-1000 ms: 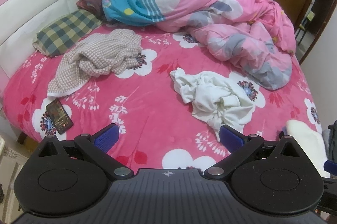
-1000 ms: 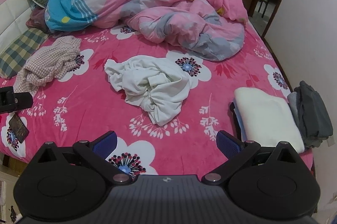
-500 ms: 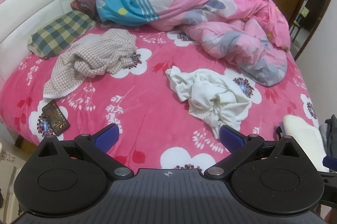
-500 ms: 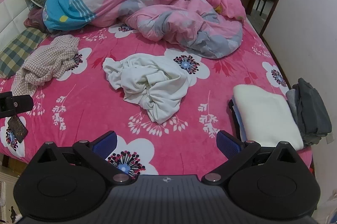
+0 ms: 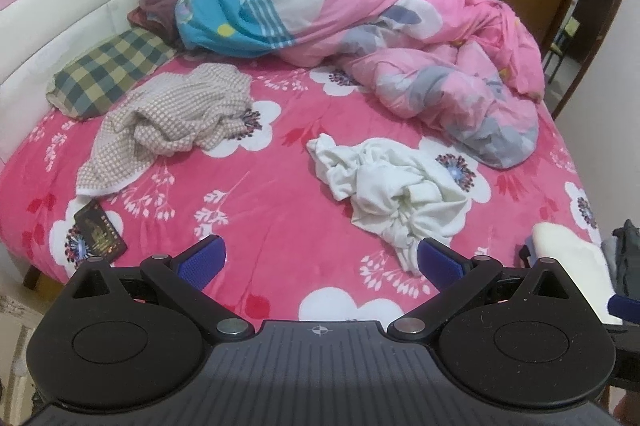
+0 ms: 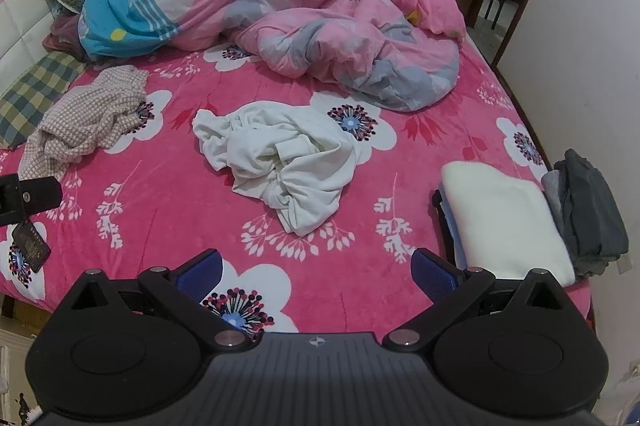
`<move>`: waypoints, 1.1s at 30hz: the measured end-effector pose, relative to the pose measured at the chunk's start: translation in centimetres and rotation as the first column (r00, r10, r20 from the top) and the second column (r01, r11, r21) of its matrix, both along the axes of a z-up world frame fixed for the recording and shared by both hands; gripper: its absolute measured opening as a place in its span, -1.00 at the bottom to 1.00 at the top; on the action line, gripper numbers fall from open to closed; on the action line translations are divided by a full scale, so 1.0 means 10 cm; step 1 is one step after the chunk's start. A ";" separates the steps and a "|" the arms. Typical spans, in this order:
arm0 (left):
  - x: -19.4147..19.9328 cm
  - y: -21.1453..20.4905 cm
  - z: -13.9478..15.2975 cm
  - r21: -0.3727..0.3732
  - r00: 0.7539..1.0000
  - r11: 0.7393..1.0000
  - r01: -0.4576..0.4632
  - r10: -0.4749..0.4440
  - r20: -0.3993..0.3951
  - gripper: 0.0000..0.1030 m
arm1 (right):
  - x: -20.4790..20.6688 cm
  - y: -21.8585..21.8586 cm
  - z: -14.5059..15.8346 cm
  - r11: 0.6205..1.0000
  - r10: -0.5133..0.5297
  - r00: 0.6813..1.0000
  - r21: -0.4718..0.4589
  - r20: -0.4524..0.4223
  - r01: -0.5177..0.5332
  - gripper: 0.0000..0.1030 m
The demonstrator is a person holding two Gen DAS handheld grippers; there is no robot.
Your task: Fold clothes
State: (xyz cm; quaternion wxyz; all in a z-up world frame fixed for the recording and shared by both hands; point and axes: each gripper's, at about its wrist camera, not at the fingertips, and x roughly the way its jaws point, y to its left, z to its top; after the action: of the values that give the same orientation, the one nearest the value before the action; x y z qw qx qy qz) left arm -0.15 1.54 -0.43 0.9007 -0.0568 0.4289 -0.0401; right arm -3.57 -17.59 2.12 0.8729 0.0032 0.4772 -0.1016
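Both my grippers, left (image 5: 320, 260) and right (image 6: 316, 268), hang spread wide and empty above the bed's (image 6: 168, 193) near edge. Beyond them the crumpled white garment (image 6: 288, 161) lies mid-bed, the pink quilt (image 6: 352, 37) heaped behind it.

My left tongs (image 5: 320, 258) and right tongs (image 6: 316, 266) look alike: a ribbed dark-grey body bearing a small crosshair mark. Two black round discs flank it, with silver screws at the pivots. Black linkage arms end in blue textured pads (image 5: 202, 260).
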 end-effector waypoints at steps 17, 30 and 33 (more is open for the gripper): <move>0.20 -0.03 -0.08 0.051 0.999 0.998 0.024 -0.022 -0.023 1.00 | 0.15 0.04 -0.04 0.999 -0.035 0.999 -0.003 -0.007 0.035 0.99; 0.45 0.09 -0.27 0.016 0.995 0.997 0.073 -0.072 -0.063 1.00 | 0.24 0.06 -0.07 0.993 -0.121 0.993 -0.009 -0.006 0.121 0.99; 0.49 0.15 -0.38 -0.017 0.992 0.995 0.098 -0.099 -0.078 1.00 | 0.18 0.06 -0.06 0.989 -0.141 0.990 -0.037 0.013 0.142 0.99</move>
State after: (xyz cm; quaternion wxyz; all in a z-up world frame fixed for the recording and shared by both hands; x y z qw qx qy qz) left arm 4.76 3.02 -4.25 0.8796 -0.0431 0.4661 -0.0850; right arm -1.79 -17.00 1.49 0.8658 0.0209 0.4693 -0.1723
